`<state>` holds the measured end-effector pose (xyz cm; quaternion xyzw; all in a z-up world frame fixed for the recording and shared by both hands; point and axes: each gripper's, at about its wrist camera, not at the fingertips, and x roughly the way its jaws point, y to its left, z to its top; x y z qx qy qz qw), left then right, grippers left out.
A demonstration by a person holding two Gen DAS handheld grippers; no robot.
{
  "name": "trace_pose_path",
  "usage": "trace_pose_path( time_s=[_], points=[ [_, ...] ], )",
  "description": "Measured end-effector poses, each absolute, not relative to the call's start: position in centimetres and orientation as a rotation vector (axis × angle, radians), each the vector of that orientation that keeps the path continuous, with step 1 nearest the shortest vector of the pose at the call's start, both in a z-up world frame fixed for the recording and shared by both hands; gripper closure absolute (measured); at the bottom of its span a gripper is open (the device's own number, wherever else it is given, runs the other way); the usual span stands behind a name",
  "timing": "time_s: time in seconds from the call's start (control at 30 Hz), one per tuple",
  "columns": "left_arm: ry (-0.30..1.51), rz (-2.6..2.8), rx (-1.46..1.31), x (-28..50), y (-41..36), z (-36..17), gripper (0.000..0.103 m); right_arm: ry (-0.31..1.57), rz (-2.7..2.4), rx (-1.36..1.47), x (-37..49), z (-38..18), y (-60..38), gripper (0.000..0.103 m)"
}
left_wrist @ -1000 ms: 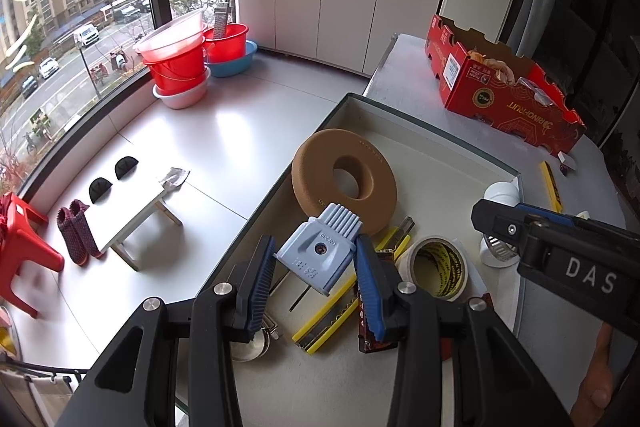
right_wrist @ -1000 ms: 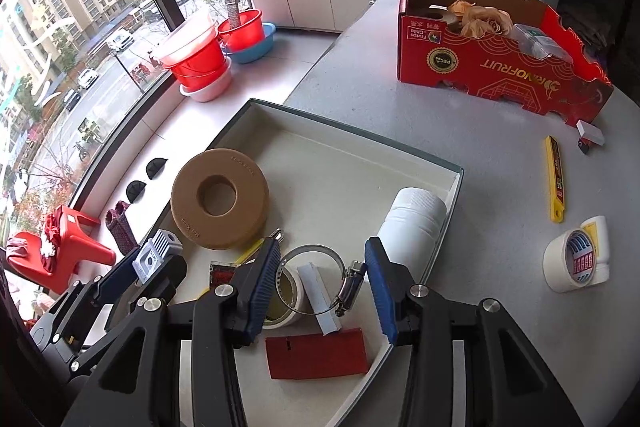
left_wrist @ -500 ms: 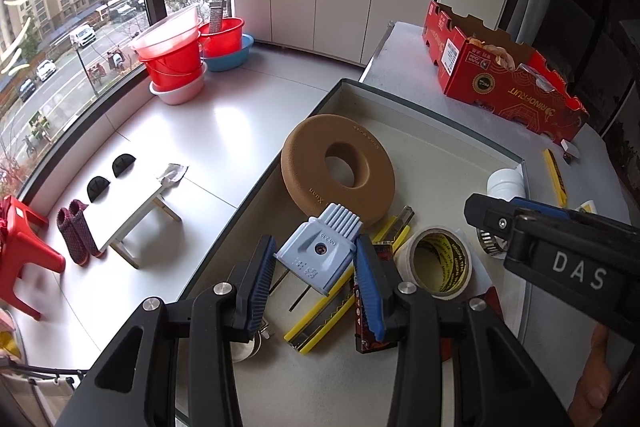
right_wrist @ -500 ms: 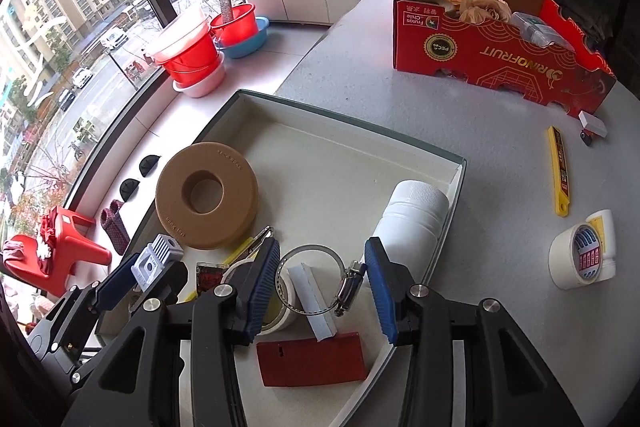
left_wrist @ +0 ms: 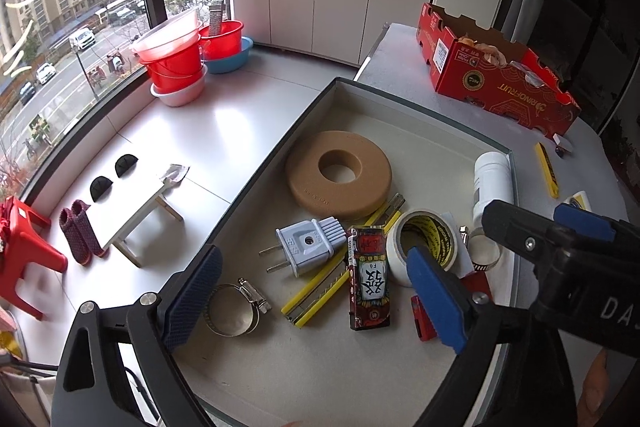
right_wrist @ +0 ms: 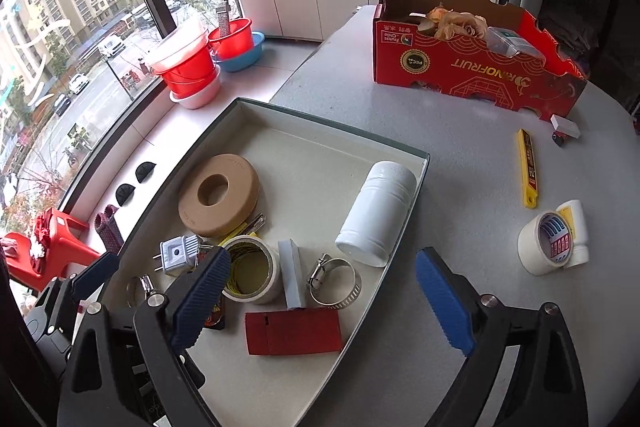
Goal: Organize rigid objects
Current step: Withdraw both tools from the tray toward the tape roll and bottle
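Both grippers hang over the near end of the tray [right_wrist: 420,163] with jaws opening and nothing between the pads. The left gripper [left_wrist: 316,303] stands above the grey plug [left_wrist: 306,245], which lies flat on the tray floor, clear of either pad. The right gripper [right_wrist: 324,299] straddles a hose clamp [right_wrist: 336,281] and a grey block [right_wrist: 292,273], touching neither. The step in hand reads as release: both pieces sit in the tray beside the cork ring [right_wrist: 218,201], tape roll [right_wrist: 250,273] and white bottle [right_wrist: 378,215]. Outstanding items remain on the table to the right: a yellow knife [right_wrist: 527,167] and a second tape roll [right_wrist: 544,247]. The next move likely calls for the right gripper to lift clear and travel right to one of these.
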<state>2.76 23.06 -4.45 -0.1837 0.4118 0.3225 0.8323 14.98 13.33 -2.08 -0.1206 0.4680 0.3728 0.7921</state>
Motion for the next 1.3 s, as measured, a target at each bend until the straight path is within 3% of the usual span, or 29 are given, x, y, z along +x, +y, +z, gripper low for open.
trace_pose_path(
  time_s=[0.7,1.03,1.07,1.3],
  points=[
    [0.934,0.534,-0.272,3.9,12.9,-2.7,0.000,1.149,0.580,-0.038,13.9,-5.5,-4.8,0.009],
    [1.008,0.369,-0.165,9.1,4.1,-3.5,0.000,1.148,0.357,-0.082,14.6,-9.1,-15.0,0.008],
    [1.013,0.371,-0.150,9.8,3.6,-3.7,0.000,1.130,0.354,-0.083,14.4,-9.2,-15.6,0.004],
    [1.006,0.439,-0.070,16.9,2.4,-4.7,0.000,1.092,0.358,-0.132,14.8,-9.5,-16.9,0.003]
  ],
)
